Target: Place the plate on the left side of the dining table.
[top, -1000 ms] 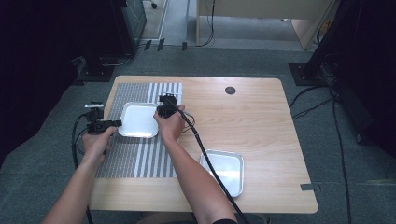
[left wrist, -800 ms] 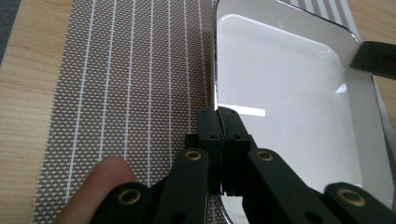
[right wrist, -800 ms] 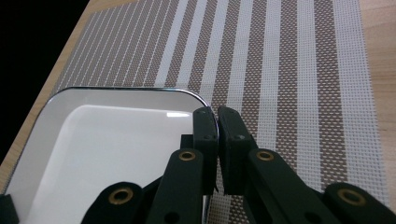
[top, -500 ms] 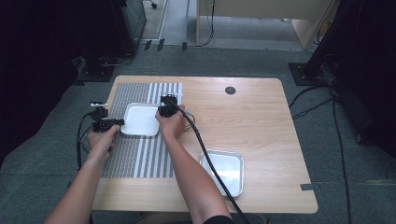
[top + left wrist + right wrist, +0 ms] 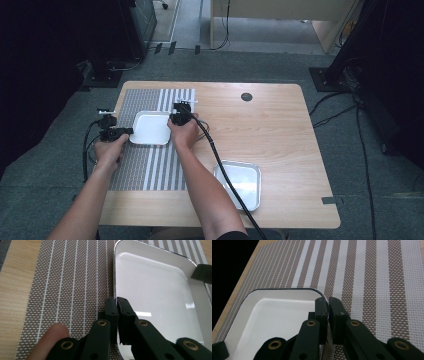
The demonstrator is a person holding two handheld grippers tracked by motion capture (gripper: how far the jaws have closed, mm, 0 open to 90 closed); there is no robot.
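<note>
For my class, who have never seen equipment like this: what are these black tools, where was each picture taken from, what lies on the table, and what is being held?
No robot works here. A person holds a hand tool with two black jaws in each hand: the left gripper and the right gripper. One picture comes from a camera fixed above the table. The other two come from small cameras riding on the grippers, looking along their jaws.

On the wooden table lies a striped woven placemat. On it sits a white tray. A second, metal tray lies nearer the person, on bare wood.

Both grippers pinch the white tray's rim, at opposite sides: the left gripper view and right gripper view show the thin rim between closed jaws.
</note>
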